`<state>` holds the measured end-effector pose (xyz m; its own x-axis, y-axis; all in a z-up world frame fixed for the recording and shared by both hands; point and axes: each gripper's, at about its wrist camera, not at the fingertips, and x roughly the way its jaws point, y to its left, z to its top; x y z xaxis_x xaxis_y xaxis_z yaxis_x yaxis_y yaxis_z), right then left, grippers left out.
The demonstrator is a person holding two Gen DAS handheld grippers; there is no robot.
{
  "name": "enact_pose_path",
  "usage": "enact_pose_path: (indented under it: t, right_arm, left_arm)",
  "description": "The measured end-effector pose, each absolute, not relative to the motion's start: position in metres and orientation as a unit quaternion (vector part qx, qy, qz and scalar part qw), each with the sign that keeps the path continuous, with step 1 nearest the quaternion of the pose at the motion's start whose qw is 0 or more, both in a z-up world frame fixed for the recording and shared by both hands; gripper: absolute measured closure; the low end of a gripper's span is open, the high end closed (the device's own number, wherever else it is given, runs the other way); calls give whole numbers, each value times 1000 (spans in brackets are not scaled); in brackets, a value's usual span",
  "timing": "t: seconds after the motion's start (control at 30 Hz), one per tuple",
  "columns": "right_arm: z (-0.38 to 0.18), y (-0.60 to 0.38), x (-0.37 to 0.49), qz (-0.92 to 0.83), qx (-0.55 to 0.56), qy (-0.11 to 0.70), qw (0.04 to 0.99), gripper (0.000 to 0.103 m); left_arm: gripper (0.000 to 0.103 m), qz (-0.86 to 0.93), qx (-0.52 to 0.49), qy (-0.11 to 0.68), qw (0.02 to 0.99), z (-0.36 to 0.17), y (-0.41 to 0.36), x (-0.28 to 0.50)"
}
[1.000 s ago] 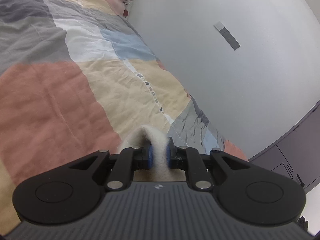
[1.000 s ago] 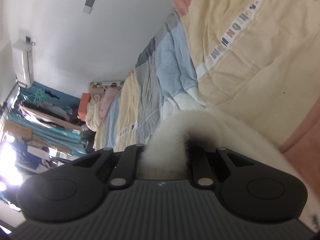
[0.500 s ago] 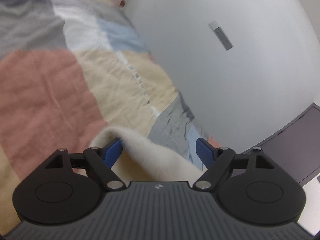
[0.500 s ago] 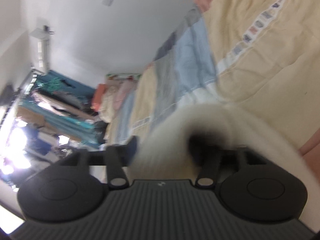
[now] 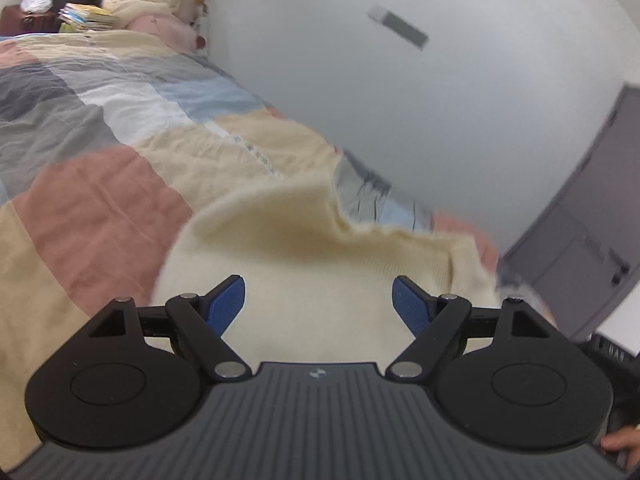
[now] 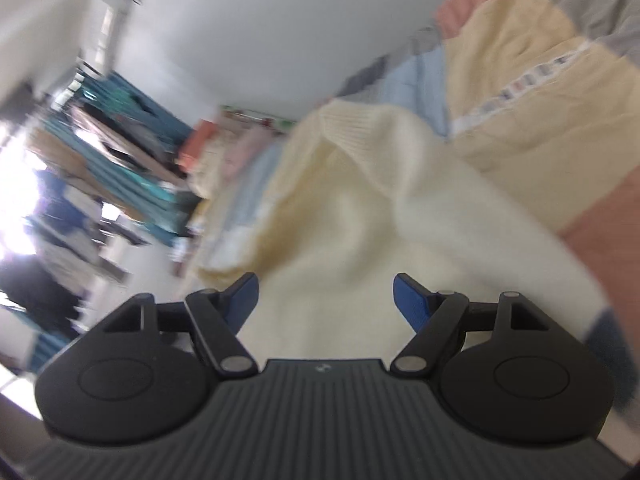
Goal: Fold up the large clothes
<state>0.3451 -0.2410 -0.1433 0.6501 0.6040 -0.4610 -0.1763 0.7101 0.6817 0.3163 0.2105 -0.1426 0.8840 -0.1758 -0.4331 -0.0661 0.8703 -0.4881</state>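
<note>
A cream knitted sweater (image 5: 320,256) lies in a folded heap on the patchwork bedspread (image 5: 100,208). My left gripper (image 5: 318,300) hangs just above and behind it, open, its blue pads clear of the knit. In the right wrist view the same sweater (image 6: 352,216) spreads ahead, with a ribbed edge at its far end. My right gripper (image 6: 324,298) is over it with its jaws still opening, and the blue pads do not touch the cloth. That view is tilted and blurred.
The bedspread (image 6: 540,112) has pink, beige, grey and blue patches. A white wall (image 5: 400,100) runs along the bed. Pillows and bedding (image 5: 144,12) pile at the far end. A grey cabinet door (image 5: 580,220) stands at the right. A clothes rack (image 6: 100,152) is at the left.
Both grippers were shut on a fold of the sweater a second ago. They have opened, let it drop onto the bed, and drawn back and up from it.
</note>
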Motion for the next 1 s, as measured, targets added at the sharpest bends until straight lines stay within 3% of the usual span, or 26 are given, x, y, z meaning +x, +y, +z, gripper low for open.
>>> enact_pose_path:
  t: [0.4,0.73,1.0]
  right_arm:
    - [-158,-192,357,242,180,364,881,29]
    - [-169,-169,370,177,60,348,919,30]
    - [-161,-202,370,71,47,310,947,30]
  left_arm:
    - [18,3,-181,321,930,-180,198,362]
    - [15,3,-169,323,931,-184,195,369]
    - [15,8,-167,321,932,-180,196,362]
